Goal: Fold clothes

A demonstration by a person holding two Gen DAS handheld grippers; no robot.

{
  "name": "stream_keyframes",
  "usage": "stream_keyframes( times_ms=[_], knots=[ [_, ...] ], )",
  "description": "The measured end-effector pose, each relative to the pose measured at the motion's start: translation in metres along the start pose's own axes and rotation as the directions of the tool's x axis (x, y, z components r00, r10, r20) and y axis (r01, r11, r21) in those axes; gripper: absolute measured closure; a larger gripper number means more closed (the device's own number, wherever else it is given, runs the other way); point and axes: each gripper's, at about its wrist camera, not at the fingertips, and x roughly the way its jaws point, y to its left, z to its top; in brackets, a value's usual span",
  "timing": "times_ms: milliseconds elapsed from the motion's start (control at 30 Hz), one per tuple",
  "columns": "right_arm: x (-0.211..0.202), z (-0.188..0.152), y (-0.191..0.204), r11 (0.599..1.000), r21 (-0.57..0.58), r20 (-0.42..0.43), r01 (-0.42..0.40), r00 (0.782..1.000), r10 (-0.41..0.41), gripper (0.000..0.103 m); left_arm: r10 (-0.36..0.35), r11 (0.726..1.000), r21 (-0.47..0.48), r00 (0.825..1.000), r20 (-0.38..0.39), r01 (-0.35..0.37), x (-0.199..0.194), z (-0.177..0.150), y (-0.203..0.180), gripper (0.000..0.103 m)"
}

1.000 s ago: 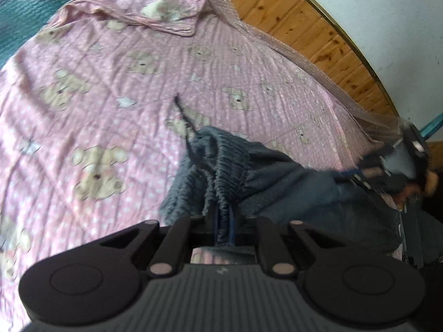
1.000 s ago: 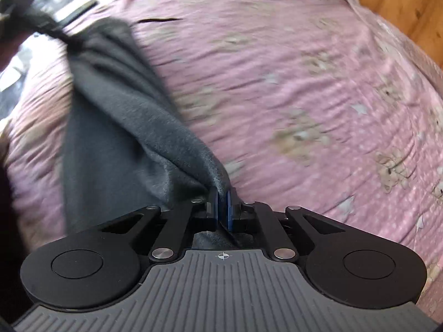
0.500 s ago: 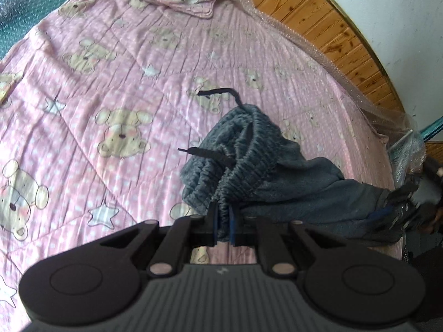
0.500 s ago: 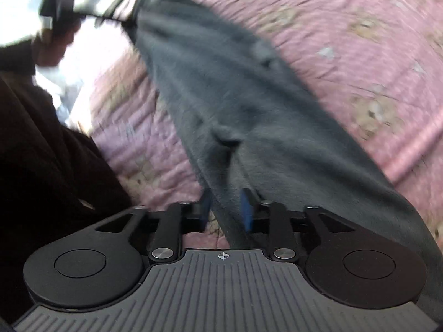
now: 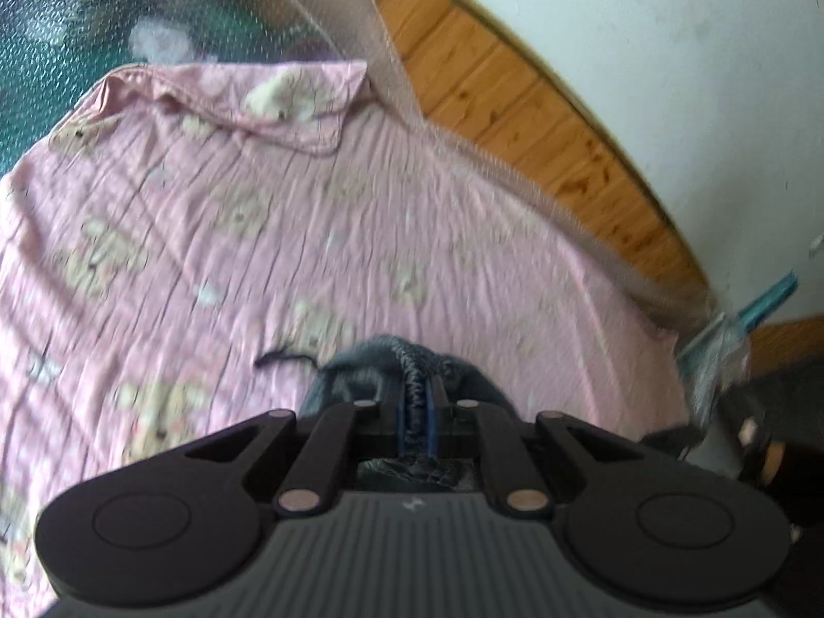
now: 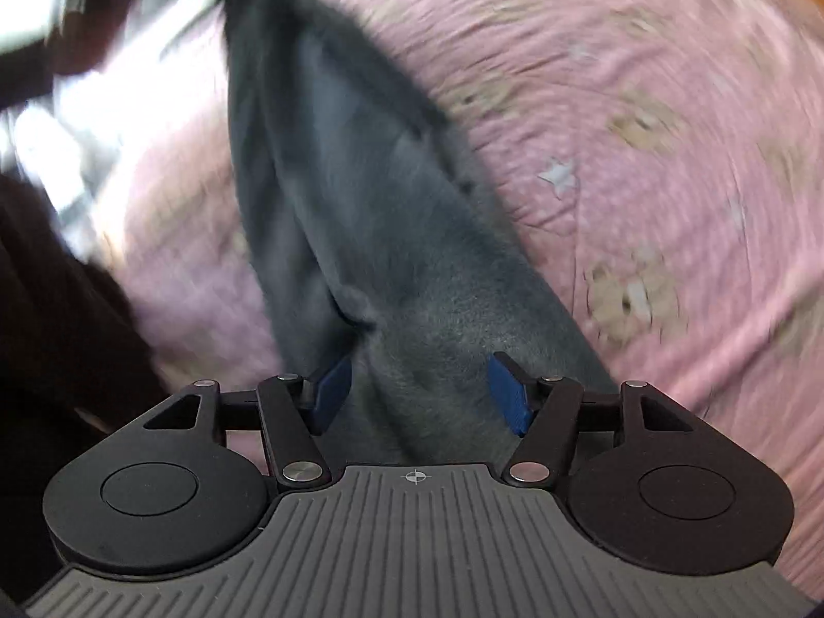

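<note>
Pink quilted bedspread (image 5: pixel 216 237) printed with teddy bears covers the bed across both my views, its far corner folded back near the wooden wall panelling (image 5: pixel 520 118). On it lie the dark grey fleece trousers (image 6: pixel 360 195), stretched in a long band running away from my right gripper (image 6: pixel 419 394) toward the bed's far edge. That gripper now stands with its blue pads wide apart, the cloth passing loosely between them; a second ago the same pads were pinched tight on the fabric, and half a second ago they had only begun to part. So I have let go of that end, and I judge the leg is being laid down onto the bedspread rather than carried. My left gripper (image 5: pixel 416 407) stays clamped on the gathered elastic waistband (image 5: pixel 412 360), with the black drawstring (image 5: pixel 283 358) trailing out onto the pink cloth. Both views are blurred with motion, so I cannot tell whether the trousers lie flat or doubled over yet.
</note>
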Motion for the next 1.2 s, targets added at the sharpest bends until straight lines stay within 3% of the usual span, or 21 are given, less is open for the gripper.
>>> stream_keyframes(
  times_ms=[33,67,100,133,167,300,467,533,567,633,667,700,800,867,900,1033,1100,1167,1200],
  knots=[
    [0.006,0.004,0.004,0.999,-0.041,-0.013,0.011,1.0,-0.012,0.05,-0.002,1.0,0.006,1.0,0.001,0.002,0.004,0.004,-0.001,0.095],
    [0.008,0.008,0.001,0.999,-0.044,-0.012,0.03,0.999,-0.031,0.072,-0.006,1.0,0.015,1.0,0.003,0.006,0.007,0.008,-0.002,0.095],
    [0.008,0.011,-0.004,0.999,-0.034,-0.004,0.04,0.999,-0.04,0.085,-0.011,1.0,0.025,1.0,0.005,0.011,0.009,0.012,-0.003,0.095],
    [0.001,0.014,-0.014,1.0,-0.002,0.017,0.029,0.999,-0.029,0.087,-0.015,0.999,0.033,1.0,0.008,0.014,0.011,0.015,-0.002,0.095],
    [-0.006,0.017,-0.023,0.999,0.029,0.038,0.018,0.999,-0.02,0.097,-0.017,0.999,0.036,1.0,0.012,0.017,0.012,0.018,-0.001,0.095],
    [-0.034,0.022,-0.056,0.991,0.13,0.113,-0.012,0.994,-0.003,0.098,-0.016,1.0,0.018,1.0,0.02,0.016,0.017,0.025,0.006,0.095],
    [-0.065,0.033,-0.075,0.979,0.199,0.247,0.047,0.964,-0.096,0.098,-0.033,0.999,-0.04,0.998,0.05,0.035,0.027,0.033,0.015,0.095],
    [-0.077,0.036,-0.094,0.959,0.279,0.306,0.051,0.942,-0.139,0.099,0.003,0.996,-0.094,0.997,0.083,0.004,0.041,0.042,0.024,0.092],
    [-0.077,0.036,-0.104,0.939,0.326,0.319,0.11,0.922,-0.219,0.1,0.03,0.991,-0.134,0.995,0.094,-0.017,0.05,0.046,0.031,0.093],
    [-0.068,0.034,-0.126,0.833,0.461,0.277,0.305,0.843,-0.461,0.094,0.088,0.976,-0.207,0.992,0.086,-0.069,0.071,0.053,0.045,0.093],
    [-0.064,0.031,-0.137,0.778,0.523,0.241,0.348,0.815,-0.527,0.093,0.105,0.972,-0.22,0.991,0.077,-0.086,0.075,0.054,0.049,0.092],
    [-0.063,0.027,-0.145,0.749,0.567,0.223,0.342,0.812,-0.54,0.092,0.114,0.971,-0.219,0.991,0.068,-0.096,0.076,0.054,0.051,0.089],
    [-0.065,0.016,-0.147,0.726,0.632,0.228,0.271,0.831,-0.508,0.086,0.134,0.972,-0.202,0.99,0.041,-0.123,0.077,0.053,0.053,0.077],
    [-0.066,0.01,-0.134,0.769,0.595,0.252,0.235,0.854,-0.455,0.054,0.135,0.979,-0.155,0.991,0.011,-0.132,0.073,0.048,0.045,0.071],
    [-0.063,0.007,-0.127,0.79,0.571,0.258,0.223,0.865,-0.43,0.05,0.128,0.985,-0.119,0.992,-0.01,-0.128,0.074,0.044,0.038,0.07],
    [-0.03,0.016,-0.104,0.854,0.473,0.254,0.218,0.894,-0.369,0.05,0.125,0.992,0.019,0.989,-0.077,-0.124,0.086,0.026,0.01,0.064],
    [-0.009,0.022,-0.1,0.868,0.451,0.234,0.209,0.911,-0.34,0.052,0.224,0.974,0.062,0.969,-0.099,-0.219,0.099,0.02,0.007,0.063],
    [0.011,0.014,-0.102,0.843,0.465,0.158,0.272,0.911,-0.381,0.054,0.328,0.944,0.063,0.937,-0.117,-0.323,0.107,0.018,0.012,0.047],
    [0.015,0.01,-0.104,0.819,0.484,0.125,0.308,0.902,-0.413,0.053,0.344,0.939,0.056,0.933,-0.109,-0.34,0.105,0.018,0.012,0.047]
  ],
)
